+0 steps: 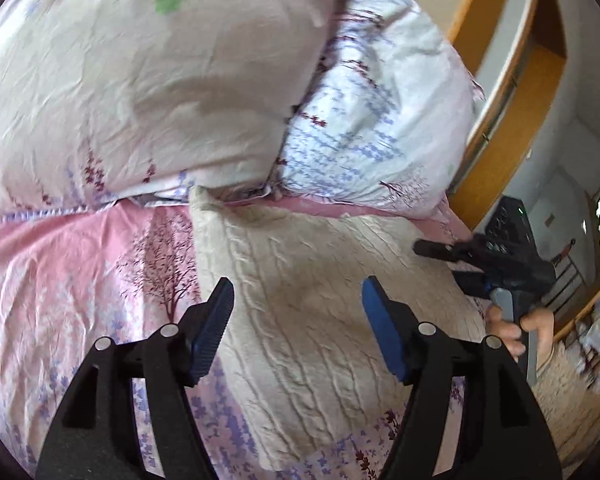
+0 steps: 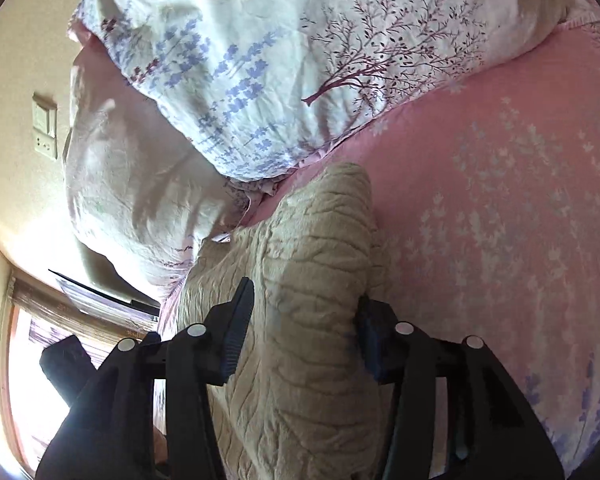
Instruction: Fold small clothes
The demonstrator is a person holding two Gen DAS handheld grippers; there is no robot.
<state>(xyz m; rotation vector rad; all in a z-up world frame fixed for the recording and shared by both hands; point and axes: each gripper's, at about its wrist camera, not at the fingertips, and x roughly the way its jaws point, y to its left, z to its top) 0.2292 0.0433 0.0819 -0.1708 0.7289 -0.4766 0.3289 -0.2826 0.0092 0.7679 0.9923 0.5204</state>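
The left gripper (image 1: pixel 298 312) hangs above the cream knit (image 1: pixel 300 300) with jaws wide apart and nothing between them. The right gripper (image 2: pixel 304 320) stands over a raised fold of the knit (image 2: pixel 300 320); its jaws are fairly close, cloth bunched between them, but whether the pads pinch it I cannot tell. The knit lies on the pink sheet (image 1: pixel 60 272), one end by the pillows (image 1: pixel 140 80). It looks roughly doubled lengthwise, so a fold seems begun; squaring and further folds appear left.

Bedroom in daylight
Sun is pouring through a window (image 2: pixel 28 392); a wall switch (image 2: pixel 45 126) is sitting beside stacked pillows (image 2: pixel 260 60).
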